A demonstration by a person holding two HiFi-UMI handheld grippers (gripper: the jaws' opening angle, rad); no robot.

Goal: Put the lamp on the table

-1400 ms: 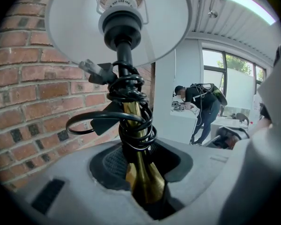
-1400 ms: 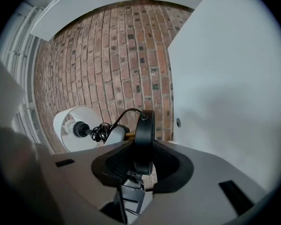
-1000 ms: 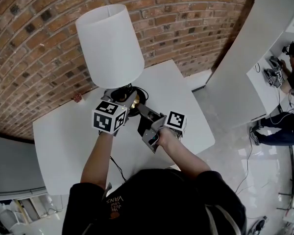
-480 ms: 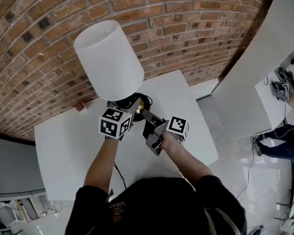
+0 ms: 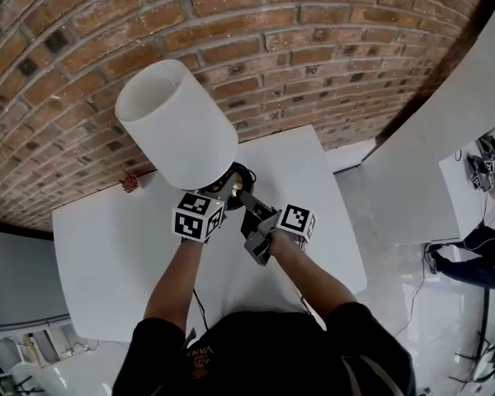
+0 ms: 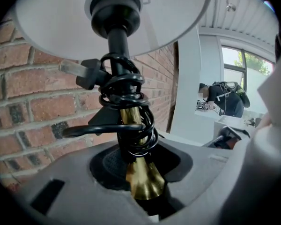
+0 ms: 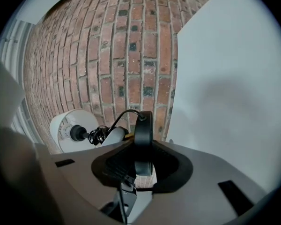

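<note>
The left forearm (image 5: pixel 173 275) and right forearm (image 5: pixel 315 277) reach forward from the body and converge, so the left gripper (image 5: pixel 219 193) and right gripper (image 5: pixel 246 202) sit side by side, marker cubes uppermost. The left jaws tilt a little downward and are closed on the brass stem (image 6: pixel 139 172) of the lamp (image 5: pixel 175 126). The right jaws lie about level and clamp its black round base (image 7: pixel 143 139) edge-on, and the right hand (image 5: pixel 275 242) wraps that gripper's handle.

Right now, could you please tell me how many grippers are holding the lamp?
2. The left gripper clamps the brass stem below the wound cord; the right gripper grips the black round base by its edge. No other gripper is visible.
</note>
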